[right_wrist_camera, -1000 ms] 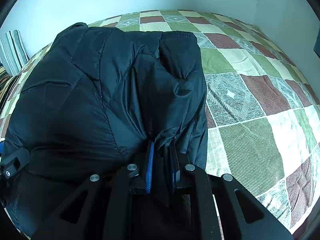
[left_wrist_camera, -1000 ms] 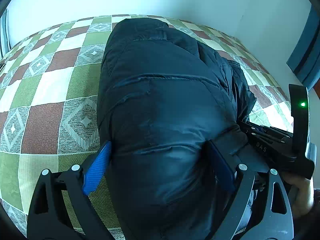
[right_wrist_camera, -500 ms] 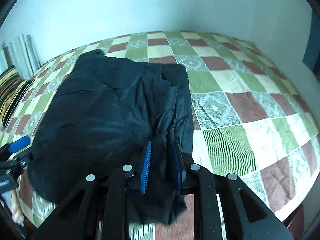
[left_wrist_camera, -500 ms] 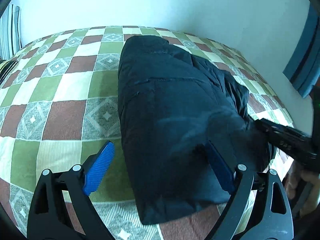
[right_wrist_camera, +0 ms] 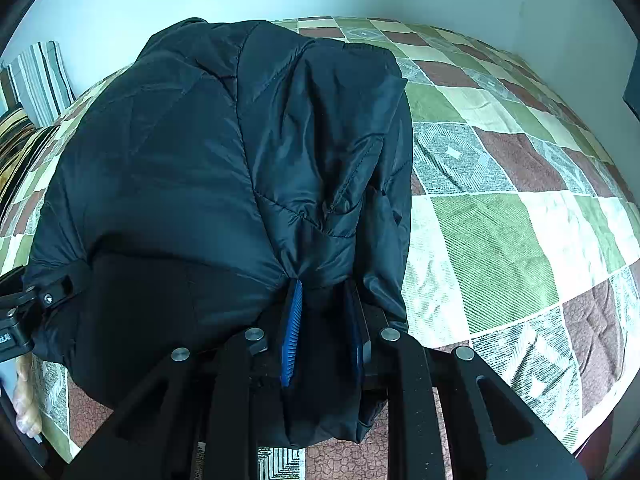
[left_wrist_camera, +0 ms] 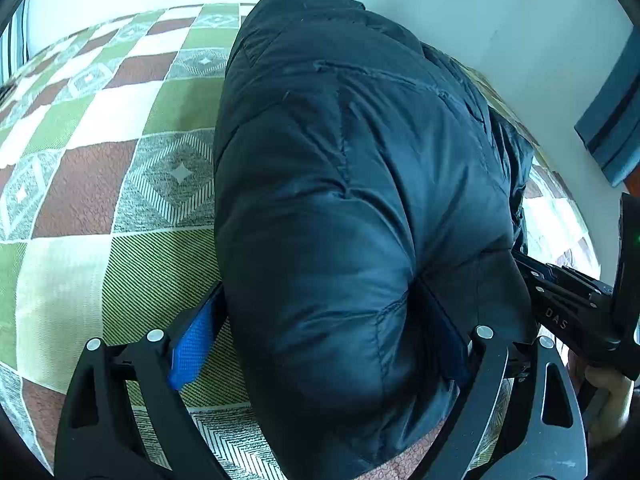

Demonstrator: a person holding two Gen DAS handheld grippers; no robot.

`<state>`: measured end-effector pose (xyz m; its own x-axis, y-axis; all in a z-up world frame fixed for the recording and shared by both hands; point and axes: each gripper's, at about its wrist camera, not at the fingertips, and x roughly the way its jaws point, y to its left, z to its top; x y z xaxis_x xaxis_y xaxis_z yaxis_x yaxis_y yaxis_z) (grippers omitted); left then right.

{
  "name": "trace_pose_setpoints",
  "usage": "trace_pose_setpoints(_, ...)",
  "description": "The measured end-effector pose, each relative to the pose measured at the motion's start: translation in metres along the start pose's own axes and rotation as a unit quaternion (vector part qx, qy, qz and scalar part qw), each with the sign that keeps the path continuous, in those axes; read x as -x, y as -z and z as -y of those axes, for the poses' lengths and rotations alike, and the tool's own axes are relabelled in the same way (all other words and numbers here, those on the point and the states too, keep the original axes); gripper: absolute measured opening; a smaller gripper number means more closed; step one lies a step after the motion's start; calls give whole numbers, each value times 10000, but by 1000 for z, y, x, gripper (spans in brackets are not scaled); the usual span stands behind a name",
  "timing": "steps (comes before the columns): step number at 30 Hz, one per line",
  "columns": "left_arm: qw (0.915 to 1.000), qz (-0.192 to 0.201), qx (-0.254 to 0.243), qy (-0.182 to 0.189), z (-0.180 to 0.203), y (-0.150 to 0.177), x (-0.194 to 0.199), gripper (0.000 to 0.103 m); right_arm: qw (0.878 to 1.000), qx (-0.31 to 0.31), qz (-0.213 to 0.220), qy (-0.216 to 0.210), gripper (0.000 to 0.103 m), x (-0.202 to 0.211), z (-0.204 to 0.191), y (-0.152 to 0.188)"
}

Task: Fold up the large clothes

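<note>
Presently, the black puffer jacket (right_wrist_camera: 224, 168) lies bunched on the bed's checked bedspread (right_wrist_camera: 500, 232). The right gripper (right_wrist_camera: 324, 328) pinches its near hem; the left gripper (left_wrist_camera: 320, 340) straddles a thick fold, grip uncertain. Judged mid-fold: next, carry the hem across evenly.

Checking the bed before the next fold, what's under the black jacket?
The black jacket lies on the checked bedspread, which shows all around it. Whatever lies directly beneath the jacket is covered and cannot be seen.
</note>
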<state>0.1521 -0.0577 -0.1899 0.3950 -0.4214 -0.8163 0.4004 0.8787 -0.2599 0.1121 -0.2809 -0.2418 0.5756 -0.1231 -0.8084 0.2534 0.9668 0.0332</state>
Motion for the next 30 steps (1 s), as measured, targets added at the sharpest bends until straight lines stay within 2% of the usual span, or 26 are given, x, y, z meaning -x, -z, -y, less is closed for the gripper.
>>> trace_pose_setpoints(4,10000,28,-10,27,0,-5,18,86,9998,-68,171,-94,22,14,4,-2)
trace_pose_setpoints(7,9998,201,7,2,-1,-10,41,82,9994,-94,297,-151,25,33,6,-7)
trace_pose_setpoints(11,9982,578,-79,-161,0,-34,56,82,9975,-102,666,-214,30,54,10,-33)
trace_pose_setpoints(14,9978,613,-111,-224,0,-54,49,82,9963,-39,834,-178,30,51,9,-60)
trace_pose_setpoints(17,9977,553,-175,-345,4,-76,32,82,9966,-8,780,-275,30,35,10,-81)
trace_pose_setpoints(21,9979,464,-158,-419,3,-88,17,82,9975,87,662,-229,30,7,5,-98)
trace_pose_setpoints(30,9952,100,-498,-839,10,-95,-15,84,9997,113,127,-193,30,-40,3,-96)
